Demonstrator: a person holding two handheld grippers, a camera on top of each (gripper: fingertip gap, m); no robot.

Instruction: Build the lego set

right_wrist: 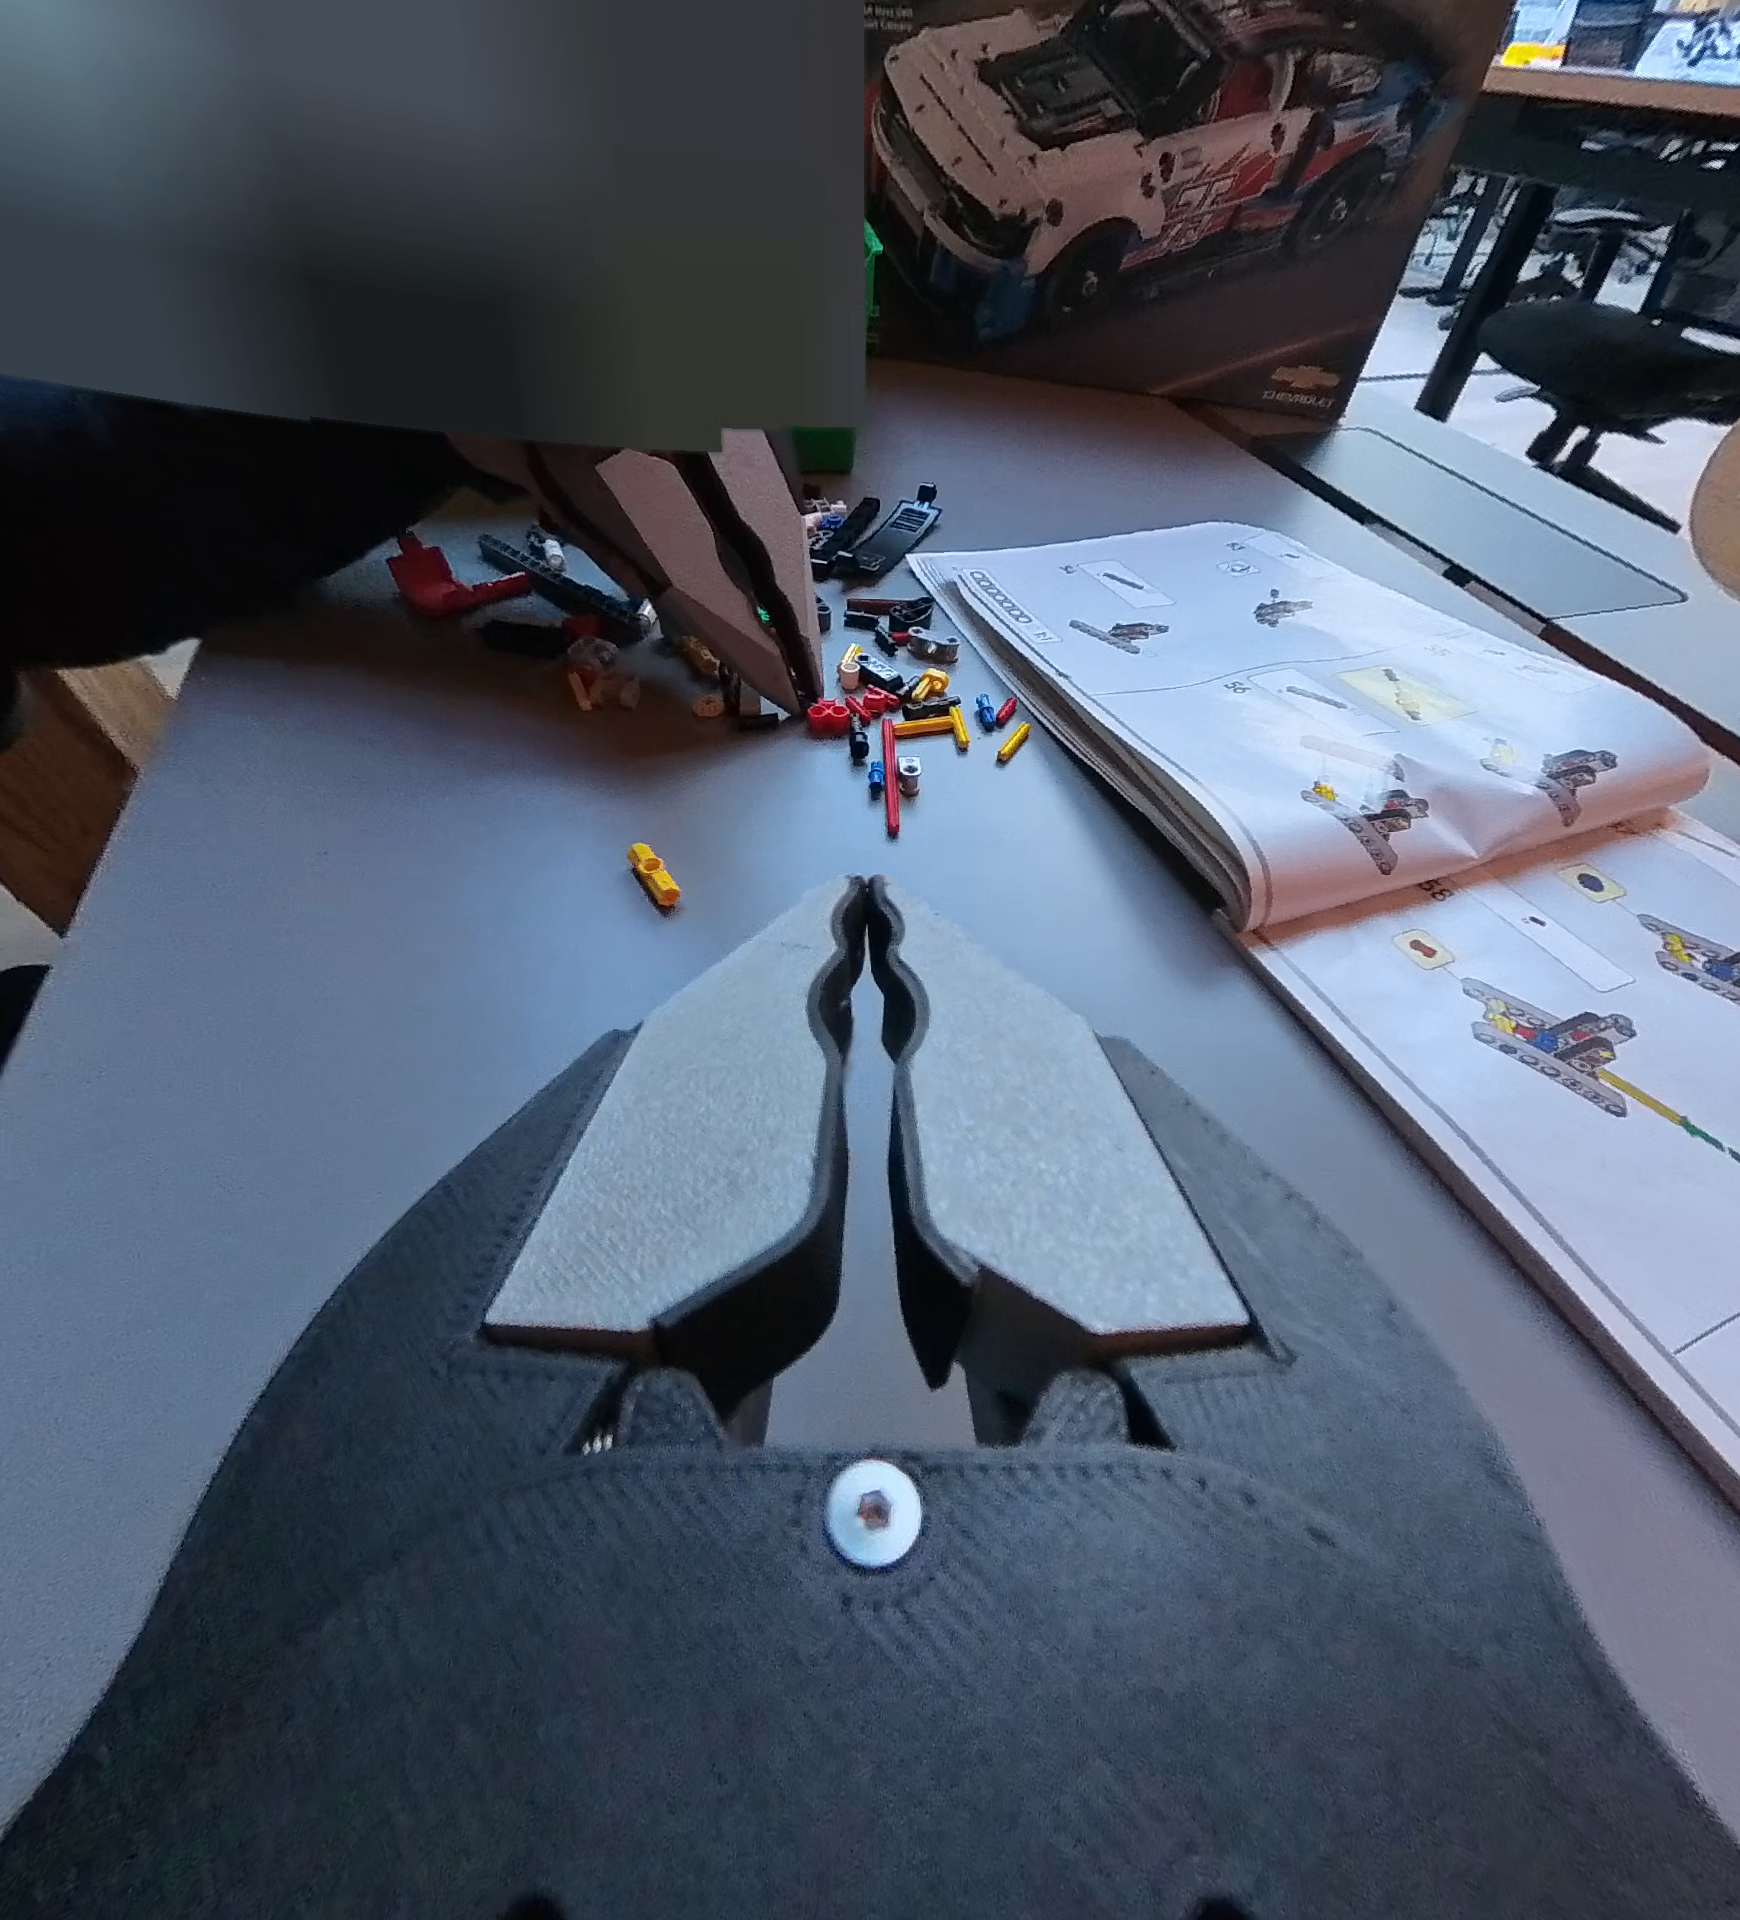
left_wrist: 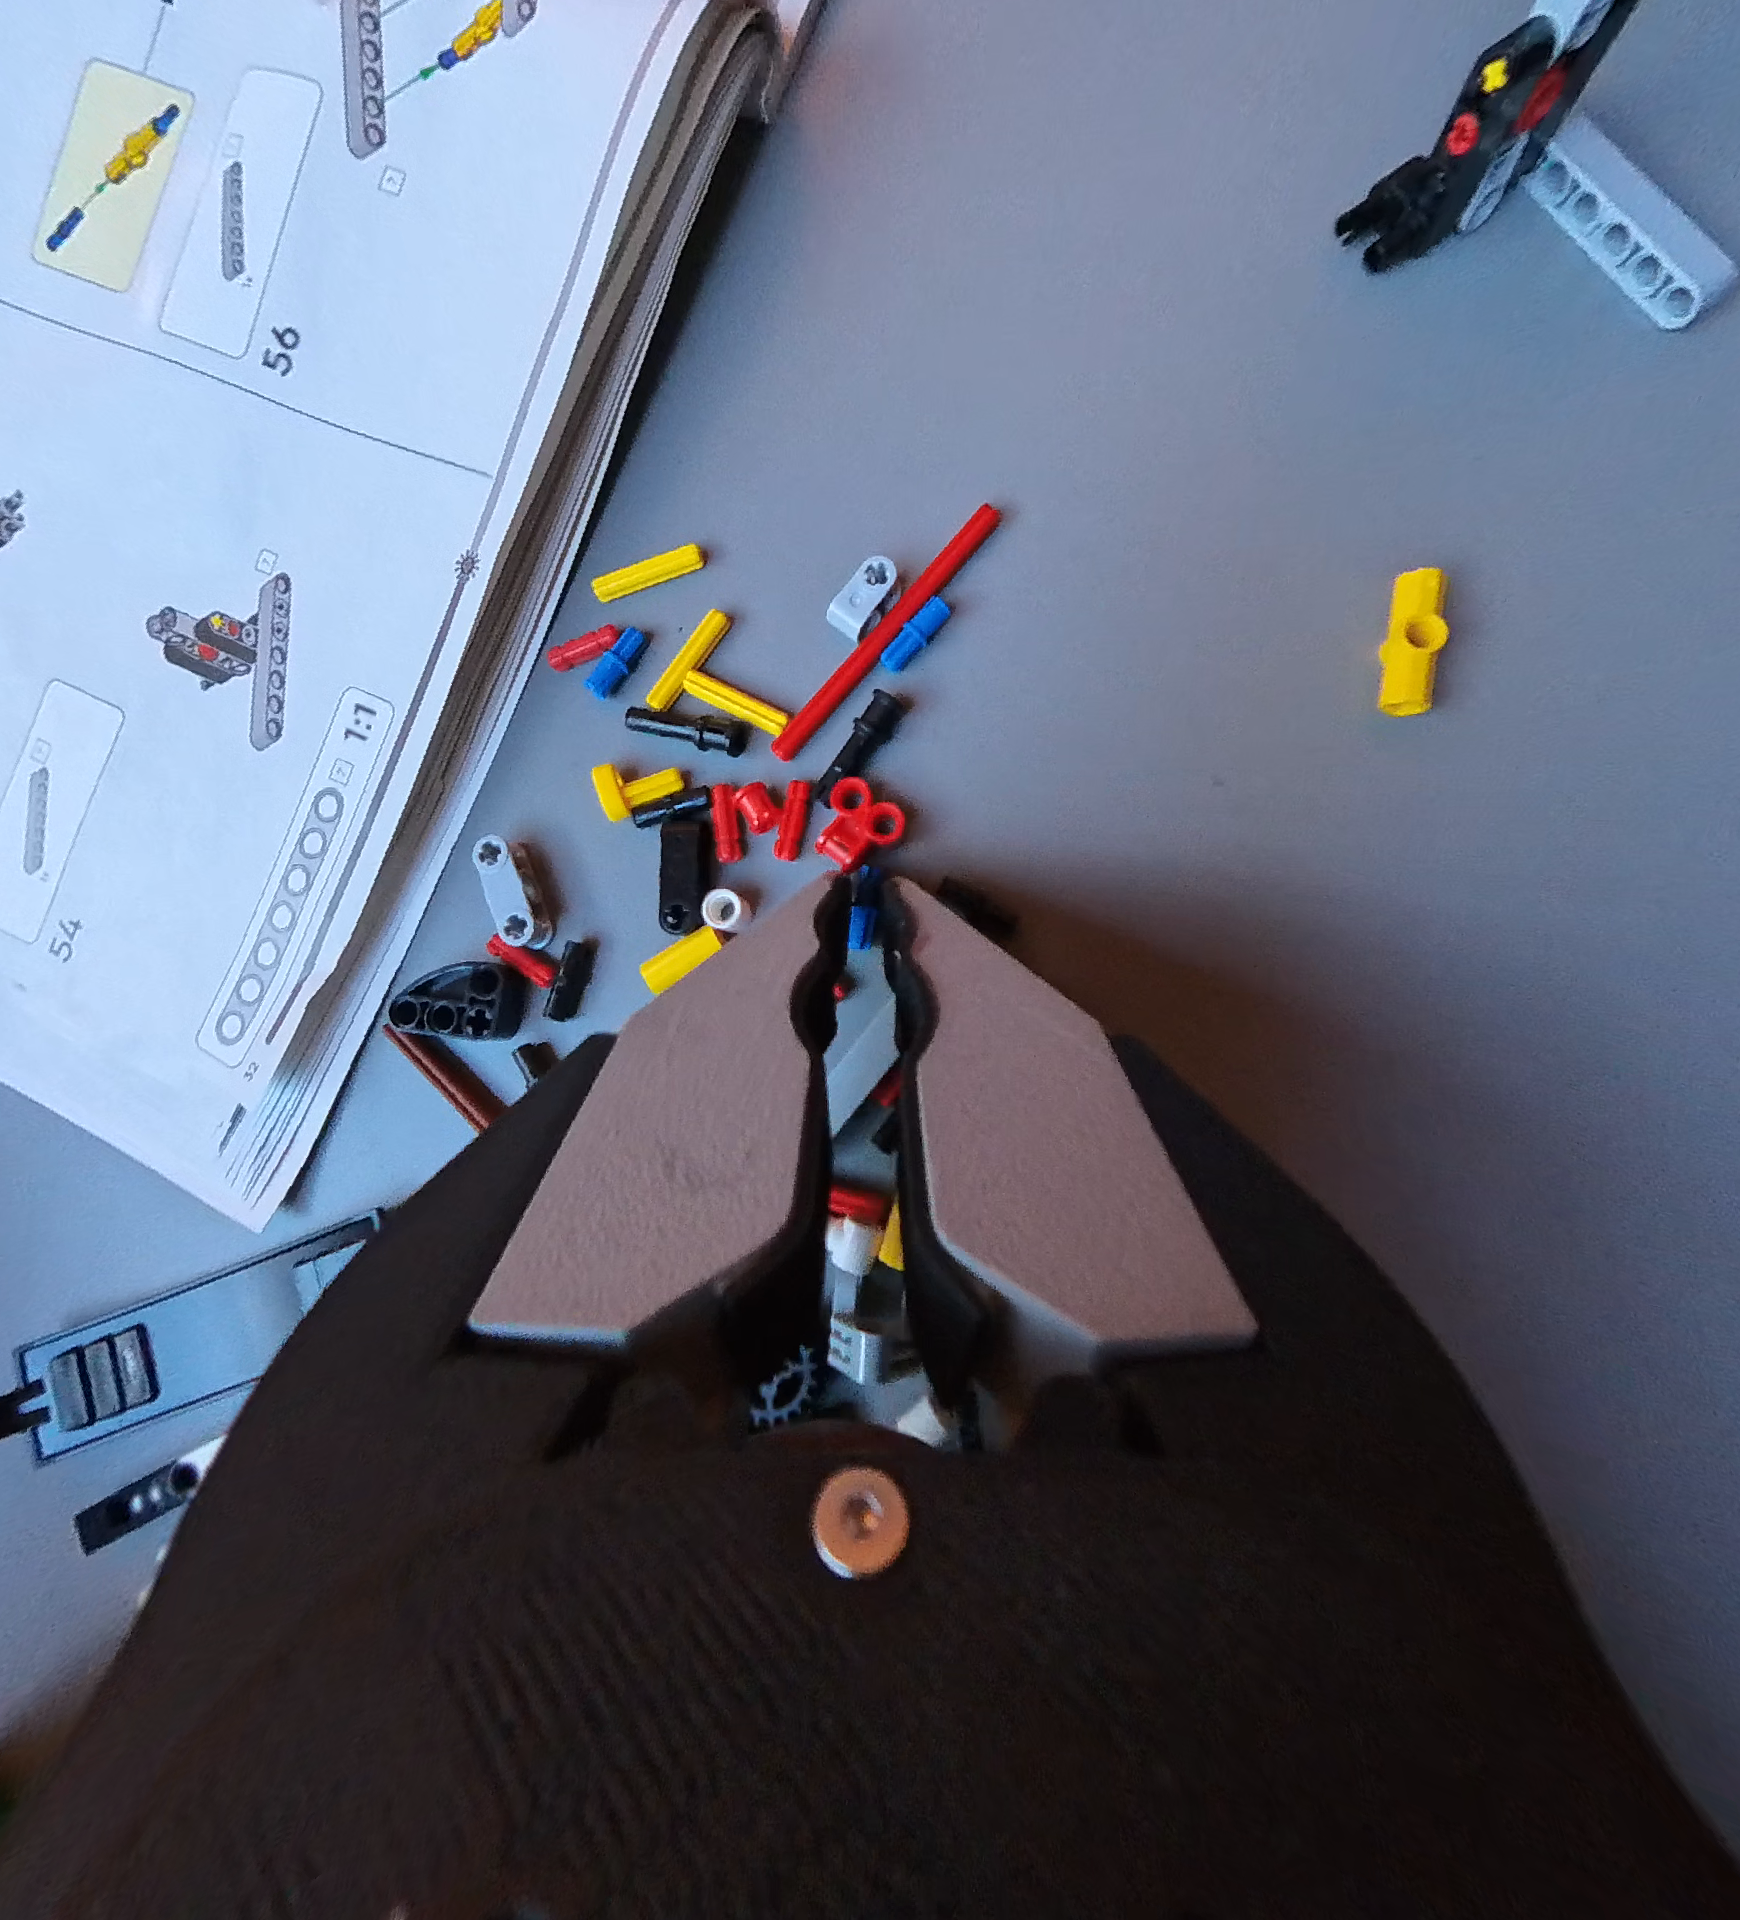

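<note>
My left gripper (left_wrist: 864, 891) is shut on a small blue pin (left_wrist: 864, 922), its tips down on the grey table (left_wrist: 1313, 987) at the near edge of a heap of small building parts. A red double-ring connector (left_wrist: 861, 824) lies just beyond the tips. The right wrist view shows this gripper (right_wrist: 806, 698) with its tips on the table beside the same red connector (right_wrist: 824, 717). My right gripper (right_wrist: 866, 885) is shut with nothing in it and hovers over bare table. A yellow connector (right_wrist: 654, 871) lies ahead to its left; it also shows in the left wrist view (left_wrist: 1411, 641).
An open instruction booklet (left_wrist: 222, 520) lies left of the heap; it also shows in the right wrist view (right_wrist: 1313, 707). A long red axle (left_wrist: 887, 632) and yellow, black and blue pins lie in the heap. A black and grey assembly (left_wrist: 1572, 187) sits far right. A set box (right_wrist: 1157, 187) stands behind. The left gripper's tips are roughly 20 centimetres from the right gripper's. The yellow connector (right_wrist: 654, 871) lies around 10 centimetres away from my left fingertips. My left wrist view (left_wrist: 1418, 642) looks at it from another angle.
</note>
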